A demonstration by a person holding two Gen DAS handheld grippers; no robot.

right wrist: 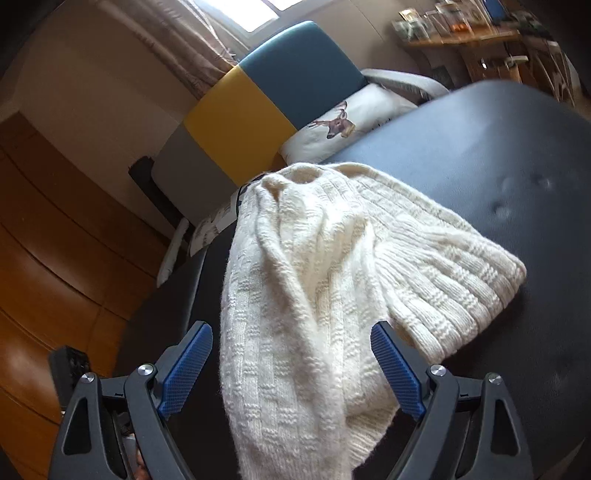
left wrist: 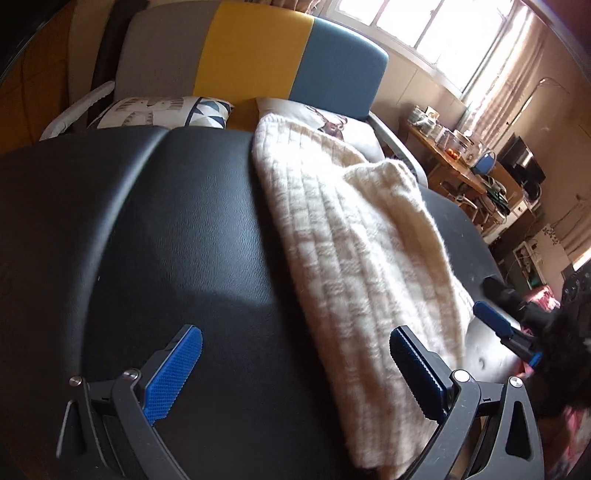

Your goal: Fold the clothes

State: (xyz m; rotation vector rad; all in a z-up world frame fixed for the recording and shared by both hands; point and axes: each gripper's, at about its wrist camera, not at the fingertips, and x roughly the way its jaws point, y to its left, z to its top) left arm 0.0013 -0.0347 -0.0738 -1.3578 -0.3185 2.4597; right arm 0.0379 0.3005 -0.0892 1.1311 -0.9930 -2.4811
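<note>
Between the gaping right tongs [right wrist: 291, 373], cream sweater [right wrist: 314, 295] on black table [right wrist: 480, 166].

- In front of me stands a sofa [left wrist: 255, 55] with a back in grey, yellow and blue panels.
- Two printed cushions lie on it, one with a deer [right wrist: 334, 125], one with blue triangles [left wrist: 162, 112].
- Behind it a bright window [left wrist: 432, 26] lets daylight in past pale curtains [left wrist: 506, 92].
- A cluttered wooden desk [left wrist: 454, 166] stands by the beige wall [left wrist: 410, 92].
- On my left I see brown wooden panelling [right wrist: 48, 251].
- My work surface is a black padded table [left wrist: 147, 221].
</note>
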